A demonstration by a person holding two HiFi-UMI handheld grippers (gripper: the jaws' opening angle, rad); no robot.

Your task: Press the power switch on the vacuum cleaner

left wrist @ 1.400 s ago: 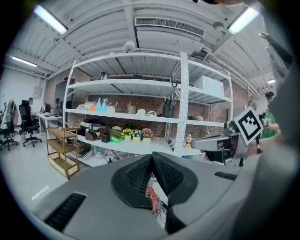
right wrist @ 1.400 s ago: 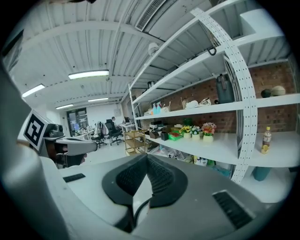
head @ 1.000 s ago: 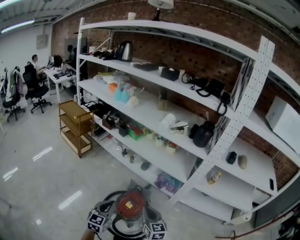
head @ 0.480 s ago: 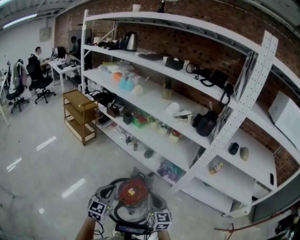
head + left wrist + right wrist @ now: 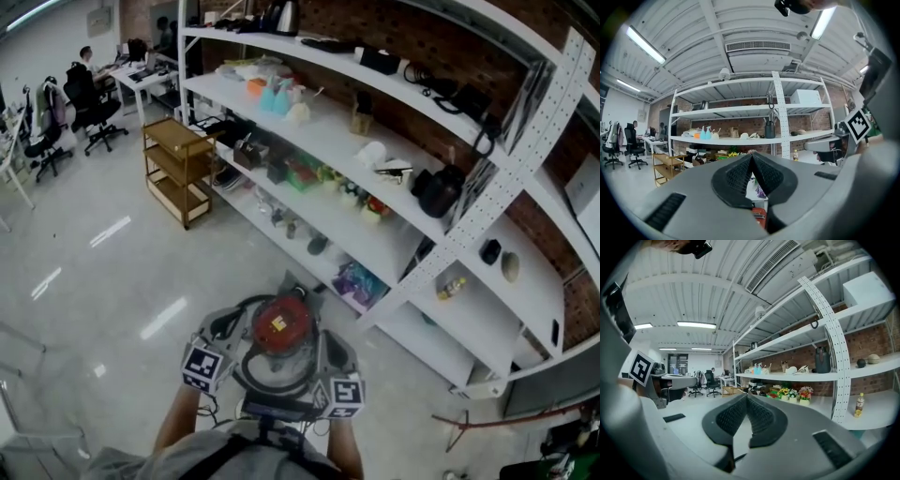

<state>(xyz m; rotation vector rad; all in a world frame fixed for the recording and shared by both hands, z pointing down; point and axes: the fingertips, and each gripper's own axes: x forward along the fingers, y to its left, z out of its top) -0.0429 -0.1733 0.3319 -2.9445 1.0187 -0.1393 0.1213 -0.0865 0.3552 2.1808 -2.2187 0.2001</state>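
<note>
Vacuum cleaner (image 5: 281, 328) on floor (image 5: 112, 281), near centre, just beyond tongs. Left gripper (image 5: 751, 155), right gripper (image 5: 746, 396): pads together, empty, pointing across room. Best tilt one down, prod switch with closed tip; switch location unclear.

White shelving (image 5: 328, 139) against brick wall (image 5: 356, 19), cluttered; wooden cart (image 5: 176, 169) beside it; office chairs (image 5: 92, 108) beyond.

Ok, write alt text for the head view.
A red-topped vacuum cleaner stands on a shiny floor, with a person's left tool and right tool on either side of it. Long white shelves of clutter line a brick wall beyond.
</note>
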